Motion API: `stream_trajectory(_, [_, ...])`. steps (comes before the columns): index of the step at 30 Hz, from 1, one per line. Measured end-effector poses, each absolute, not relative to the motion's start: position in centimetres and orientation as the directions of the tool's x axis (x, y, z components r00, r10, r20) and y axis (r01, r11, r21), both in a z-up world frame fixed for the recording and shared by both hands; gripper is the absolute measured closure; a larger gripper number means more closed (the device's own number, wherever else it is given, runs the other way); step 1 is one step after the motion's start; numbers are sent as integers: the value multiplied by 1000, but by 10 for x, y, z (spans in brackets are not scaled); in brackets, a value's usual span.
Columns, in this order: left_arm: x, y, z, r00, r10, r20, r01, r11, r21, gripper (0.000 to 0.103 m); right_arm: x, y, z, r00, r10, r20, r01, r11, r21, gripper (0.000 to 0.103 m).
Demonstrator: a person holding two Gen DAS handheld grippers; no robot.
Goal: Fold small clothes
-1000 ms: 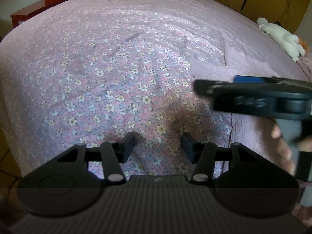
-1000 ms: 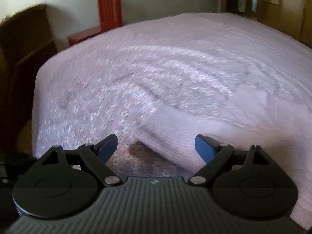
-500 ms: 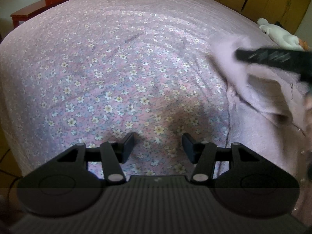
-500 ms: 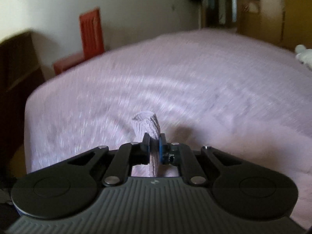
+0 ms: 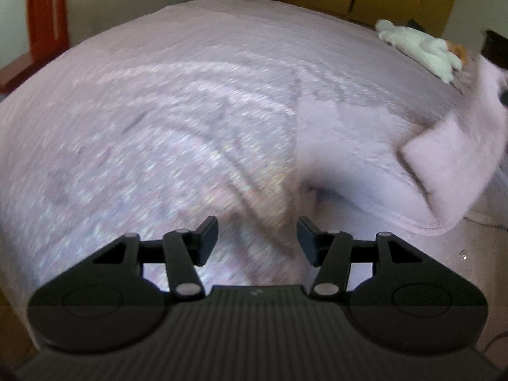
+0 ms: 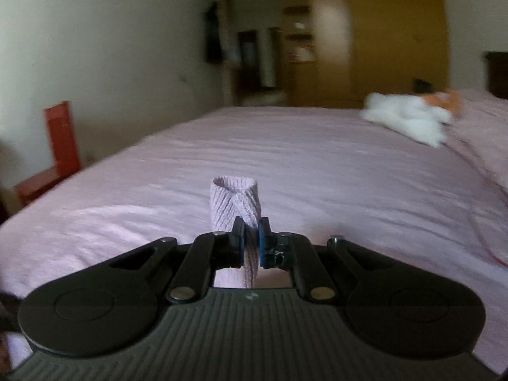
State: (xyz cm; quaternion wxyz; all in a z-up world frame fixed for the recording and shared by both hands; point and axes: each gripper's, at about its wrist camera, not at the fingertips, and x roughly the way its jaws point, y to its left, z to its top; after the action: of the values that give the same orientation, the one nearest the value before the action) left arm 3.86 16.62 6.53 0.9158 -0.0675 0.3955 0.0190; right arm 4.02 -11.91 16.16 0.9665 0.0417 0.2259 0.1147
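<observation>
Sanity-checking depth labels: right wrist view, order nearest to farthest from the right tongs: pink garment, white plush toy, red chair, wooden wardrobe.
1. pink garment: pinched in the right tongs, centre.
2. red chair: left, beside the bed.
3. white plush toy: right, far on the bed. Chair versus toy is close.
4. wooden wardrobe: background, past the bed.

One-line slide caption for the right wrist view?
Right gripper pinches a ribbed pale pink knitted garment above the pink bedspread.

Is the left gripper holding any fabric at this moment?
No, the left gripper is open, its fingers apart over the bedspread with nothing between them.
</observation>
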Motion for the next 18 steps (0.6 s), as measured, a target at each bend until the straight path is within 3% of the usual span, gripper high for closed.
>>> stream_trajectory(8, [92, 131, 70, 701, -69, -710, -5, 995, -101, 47, 14, -202, 87, 838, 70, -541, 18, 988, 155, 95])
stream_trajectory(11, [116, 124, 65, 701, -59, -711, -3, 996, -87, 47, 5, -213, 56, 804, 85, -588, 40, 980, 196, 93])
stream_trajectory(13, [131, 119, 60, 699, -55, -713, 2, 997, -76, 47, 0, -222, 41, 766, 117, -631, 39, 973, 229, 85])
stream_trajectory(15, [144, 116, 55, 702, -41, -711, -7, 998, -64, 47, -12, -232, 33, 745, 132, -653, 51, 966, 253, 65])
stream_trajectory(18, [167, 117, 46, 692, -31, -722, -17, 998, -60, 43, -24, -244, 38, 755, 169, -633, 53, 947, 316, 51])
